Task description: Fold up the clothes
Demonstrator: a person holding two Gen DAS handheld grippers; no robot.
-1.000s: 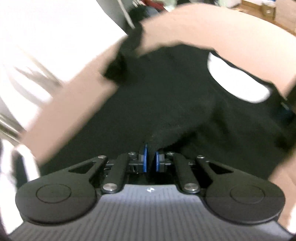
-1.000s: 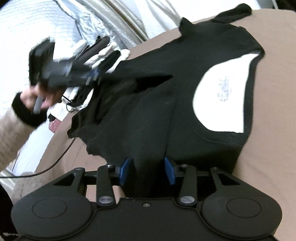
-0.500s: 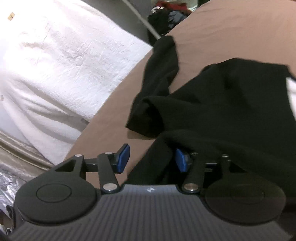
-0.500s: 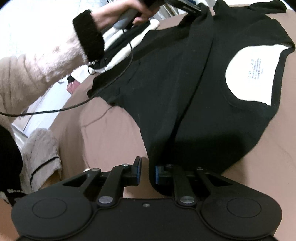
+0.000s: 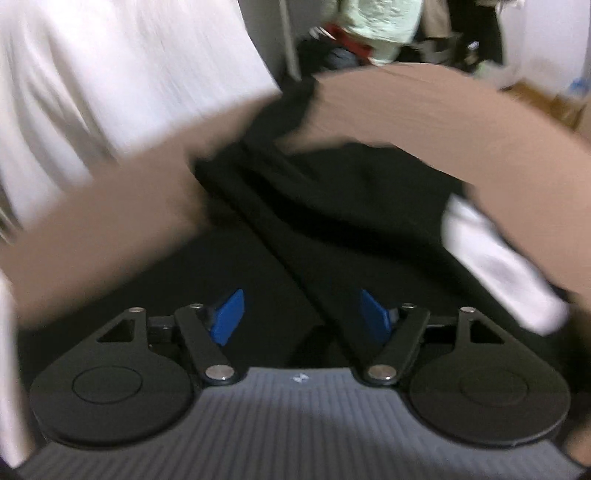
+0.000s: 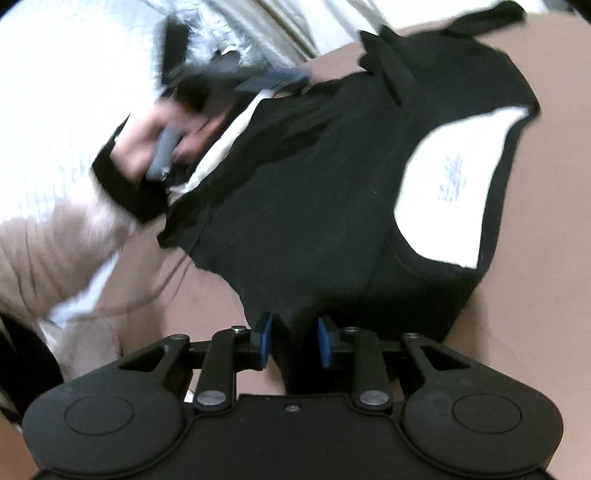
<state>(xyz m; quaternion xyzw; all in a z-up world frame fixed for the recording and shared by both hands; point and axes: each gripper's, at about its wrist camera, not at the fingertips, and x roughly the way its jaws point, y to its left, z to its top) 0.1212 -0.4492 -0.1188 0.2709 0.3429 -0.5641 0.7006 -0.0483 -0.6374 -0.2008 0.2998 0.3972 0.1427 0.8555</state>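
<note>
A black T-shirt with a white patch lies on a tan bed cover. My right gripper has its blue pads partly apart, with a fold of the shirt's near edge between them. In the blurred left wrist view, my left gripper is wide open above the black shirt, holding nothing. The left gripper also shows in the right wrist view, blurred, over the shirt's far left side.
White bedding lies left of the cover. A silver quilted sheet is at the far left. Clothes and a cardboard box are beyond the bed. The person's fuzzy beige sleeve is at left.
My left gripper opened, let go of the shirt and swung over it. My right gripper closed on the near edge, then its pads spread a little.
</note>
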